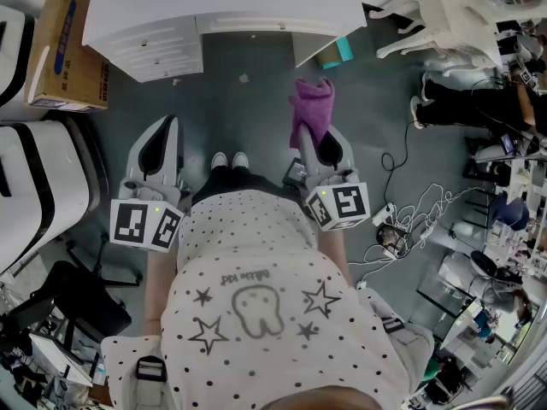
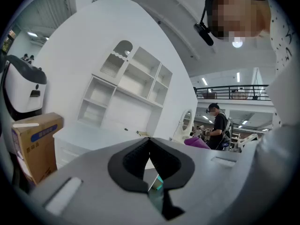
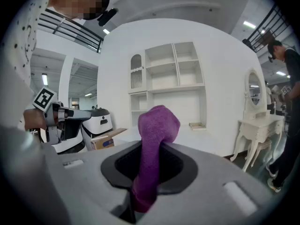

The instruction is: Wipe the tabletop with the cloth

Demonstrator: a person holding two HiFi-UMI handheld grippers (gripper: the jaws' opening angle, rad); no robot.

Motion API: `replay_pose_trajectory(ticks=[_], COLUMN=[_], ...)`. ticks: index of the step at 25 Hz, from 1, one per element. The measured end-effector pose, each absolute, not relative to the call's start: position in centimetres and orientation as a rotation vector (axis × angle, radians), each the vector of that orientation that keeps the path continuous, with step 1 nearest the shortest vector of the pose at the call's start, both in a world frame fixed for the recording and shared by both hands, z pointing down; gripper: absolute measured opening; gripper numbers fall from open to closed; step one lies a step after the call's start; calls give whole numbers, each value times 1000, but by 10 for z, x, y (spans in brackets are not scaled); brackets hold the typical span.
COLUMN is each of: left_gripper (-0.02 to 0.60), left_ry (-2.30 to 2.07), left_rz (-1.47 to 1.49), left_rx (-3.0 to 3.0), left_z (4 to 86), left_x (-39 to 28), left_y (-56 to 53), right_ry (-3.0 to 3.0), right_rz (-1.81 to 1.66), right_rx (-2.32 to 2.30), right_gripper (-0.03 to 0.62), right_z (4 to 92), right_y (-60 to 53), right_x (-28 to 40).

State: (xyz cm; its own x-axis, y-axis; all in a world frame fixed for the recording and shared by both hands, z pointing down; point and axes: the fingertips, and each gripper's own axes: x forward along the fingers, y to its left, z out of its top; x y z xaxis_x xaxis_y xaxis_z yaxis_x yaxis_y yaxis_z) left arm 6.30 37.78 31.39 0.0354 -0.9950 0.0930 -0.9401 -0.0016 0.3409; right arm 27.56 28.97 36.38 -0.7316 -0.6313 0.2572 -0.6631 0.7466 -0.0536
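The purple cloth (image 1: pixel 309 109) hangs bunched from my right gripper (image 1: pixel 321 148), which is shut on it above the grey floor, short of the white desk (image 1: pixel 171 2). In the right gripper view the cloth (image 3: pixel 157 125) stands up between the jaws of that gripper (image 3: pixel 151 161), with the desk's top (image 3: pixel 211 142) beyond it. My left gripper (image 1: pixel 161 143) is held level with the right one, shut with nothing in it. Its view shows the pads meeting at the tip of the left gripper (image 2: pixel 150 143), and the desk (image 2: pixel 89 136) lies ahead.
A cardboard box (image 1: pixel 64 45) and a white machine (image 1: pixel 30 186) stand at the left. White furniture (image 1: pixel 466 15) is stacked at the back right, with cables (image 1: pixel 410 220) on the floor. Another person (image 2: pixel 219 125) stands further off. A teal object (image 1: pixel 342 51) lies by the desk's corner.
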Motion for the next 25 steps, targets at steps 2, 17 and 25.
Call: replay_pose_trajectory(ticks=[2,17,25], left_gripper=[-6,-6,-6], left_ry=[-1978,-2034,-2111], left_rz=[-253,-280,-319], left_rx=[2007,1963,1856], left_z=[313,317,325], left_x=[58,7,-52], left_y=[382,386,364], right_ry=[-2722,-2767,-2792], right_rz=[208,236,202], right_rx=[1019,963,883], right_gripper=[66,69,69], right_z=[365,376,380], right_y=[294,284,240], right_x=[271,214,147])
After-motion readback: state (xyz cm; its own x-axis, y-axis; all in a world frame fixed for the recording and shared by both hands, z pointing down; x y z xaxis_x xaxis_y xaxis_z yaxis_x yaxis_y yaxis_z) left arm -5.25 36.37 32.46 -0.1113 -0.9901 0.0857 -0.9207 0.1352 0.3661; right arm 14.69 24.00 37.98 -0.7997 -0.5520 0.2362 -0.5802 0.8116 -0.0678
